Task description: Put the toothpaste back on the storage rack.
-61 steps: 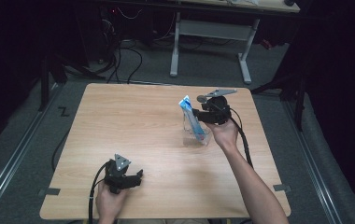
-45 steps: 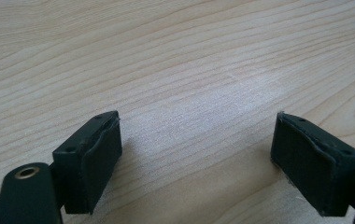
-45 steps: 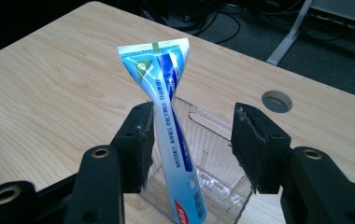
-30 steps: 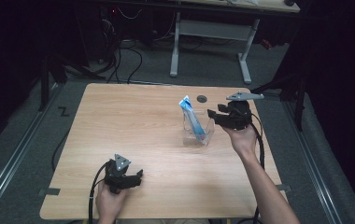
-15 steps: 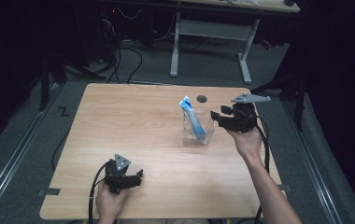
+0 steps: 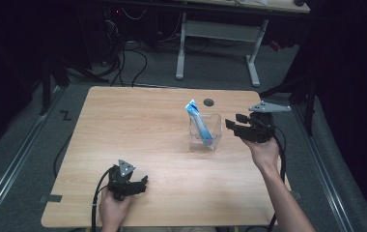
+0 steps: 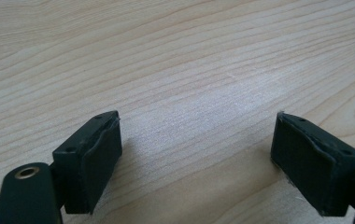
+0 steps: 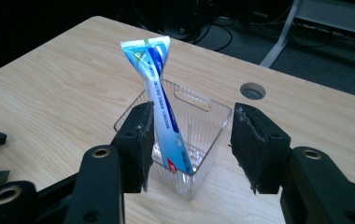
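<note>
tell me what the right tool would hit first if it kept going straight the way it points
Most likely the clear container holding the blue tube: the right tool, open, points straight at it, near wall first. The gap is hard to judge.

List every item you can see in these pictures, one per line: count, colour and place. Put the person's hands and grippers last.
Table: one, light wood, centre of the high view.
Clear bin: one, transparent plastic, right of the table's middle.
Tube: one, blue and white, standing tilted in the clear bin.
Cable hole: one, dark, near the table's far edge.
Desk frame: one, grey, on the floor beyond the table.
Left gripper: one, black, near front edge, open, nothing between its jaws.
Right gripper: one, black, right of the bin, open.
</note>
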